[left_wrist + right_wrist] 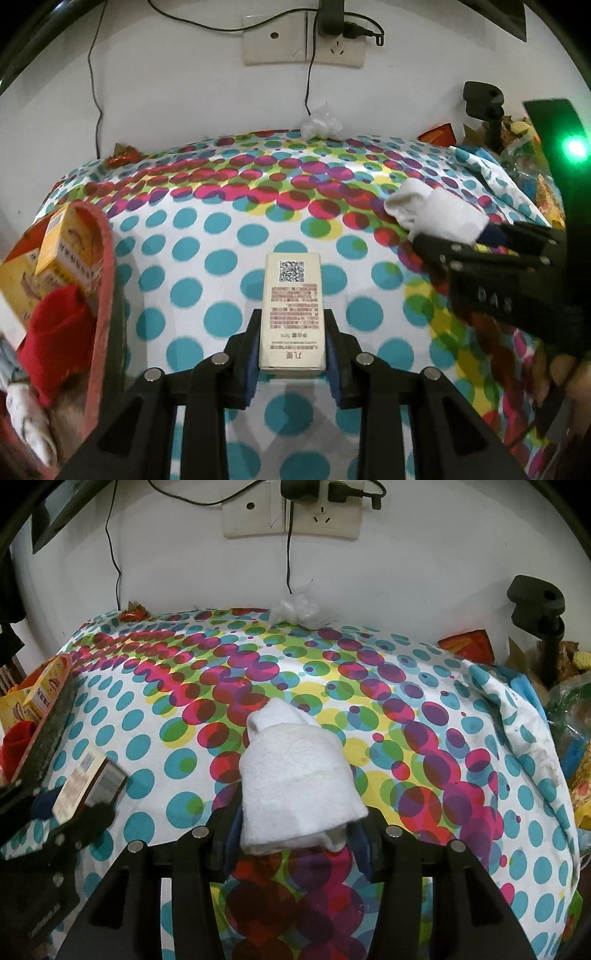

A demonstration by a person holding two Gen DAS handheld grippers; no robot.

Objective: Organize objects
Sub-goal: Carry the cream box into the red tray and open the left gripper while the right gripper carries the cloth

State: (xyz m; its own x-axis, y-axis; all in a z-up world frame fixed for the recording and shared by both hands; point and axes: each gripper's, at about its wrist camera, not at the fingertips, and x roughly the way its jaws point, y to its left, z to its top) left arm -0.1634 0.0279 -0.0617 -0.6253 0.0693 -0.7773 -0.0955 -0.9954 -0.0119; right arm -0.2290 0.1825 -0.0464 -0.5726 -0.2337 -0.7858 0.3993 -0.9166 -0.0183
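On the dotted bedsheet (207,236) both tools are loaded: the left gripper (291,332) pinches a slim cream carton (292,314) by its long sides, printed face up and nose pointing toward the wall, while the right gripper (295,823) is closed around a rolled white cloth (295,775) that bulges out past the pads. A red-rimmed basket (101,295) sits at the left edge of the bed, already holding yellow boxes (64,251) and something red (55,332); it looks like the likely place for the carton, which is still well apart from the rim. To finish this step cleanly, the carton should probably be carried above the rim rather than pushed against it, since the fabric wall seems soft enough to fold inward. Turning the box to stand beside the yellow ones would save room, and the pads ought to part only once its lower end rests on something. Meanwhile the cloth is best kept low and quiet, as a loose roll held this lightly could unwind or slip if swung.
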